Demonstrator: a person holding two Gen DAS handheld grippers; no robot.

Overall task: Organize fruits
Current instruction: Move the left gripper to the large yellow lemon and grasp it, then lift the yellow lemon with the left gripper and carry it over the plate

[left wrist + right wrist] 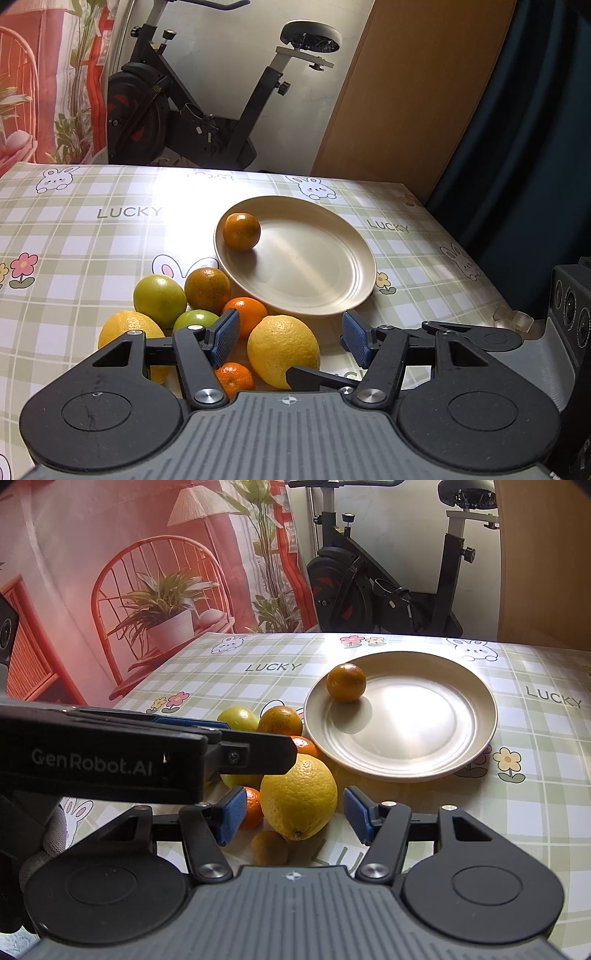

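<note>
Fruits (207,325) piled beside plate (332,295); one orange (242,232) inside; both jaws released.

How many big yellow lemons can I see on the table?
2. One lemon lies near the plate, in front of the left tongs. The other lemon lies at the pile's left edge, partly hidden. More may be hidden.

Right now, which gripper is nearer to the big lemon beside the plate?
Right. The right gripper has the big lemon between its open fingers, not touching. The left gripper reaches in from the lemon's left, slightly above it.
</note>
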